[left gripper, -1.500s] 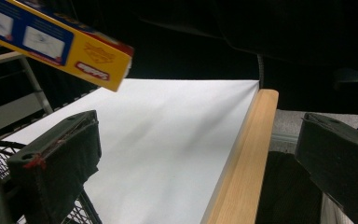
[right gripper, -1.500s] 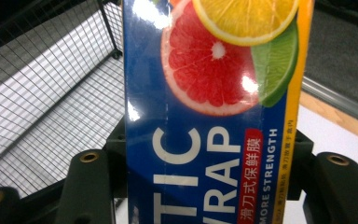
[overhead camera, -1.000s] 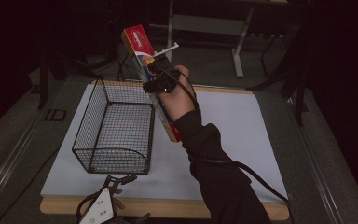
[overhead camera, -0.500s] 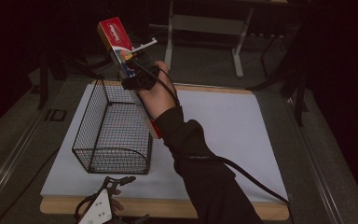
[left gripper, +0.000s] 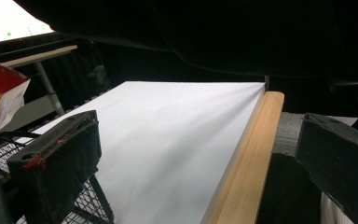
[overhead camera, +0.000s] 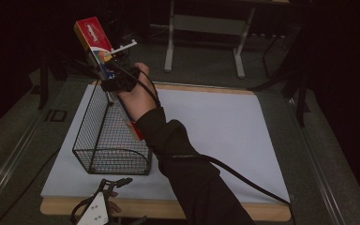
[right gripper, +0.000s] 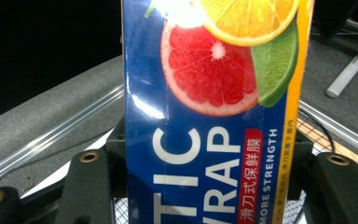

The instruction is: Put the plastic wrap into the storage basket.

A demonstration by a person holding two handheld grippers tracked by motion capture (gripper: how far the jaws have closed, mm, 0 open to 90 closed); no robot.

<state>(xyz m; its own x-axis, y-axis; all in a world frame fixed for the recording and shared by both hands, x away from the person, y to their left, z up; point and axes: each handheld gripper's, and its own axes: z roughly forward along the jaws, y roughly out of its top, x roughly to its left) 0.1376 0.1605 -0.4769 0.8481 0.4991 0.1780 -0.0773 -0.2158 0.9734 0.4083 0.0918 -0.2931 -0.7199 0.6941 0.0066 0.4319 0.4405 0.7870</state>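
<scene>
The plastic wrap box [overhead camera: 93, 43] sits in the upper left of the high view, tilted and lifted above the far end of the wire basket [overhead camera: 110, 140], clamped in the right claw [overhead camera: 117, 79]. In the right gripper view the box [right gripper: 209, 116] stands upright between the two black jaws, which press on its long sides. It is a long, narrow carton: probably light, stiff along its length, but with glossy printed faces that could slip and thin card walls that would dent under a hard squeeze. Holding it near one end makes it prone to swing; a hold nearer the middle would steady it. The basket looks empty, its mesh floor bare. The left claw [overhead camera: 104, 197], at the bottom edge near the worktop [overhead camera: 215, 131], has its jaws wide apart on nothing.
</scene>
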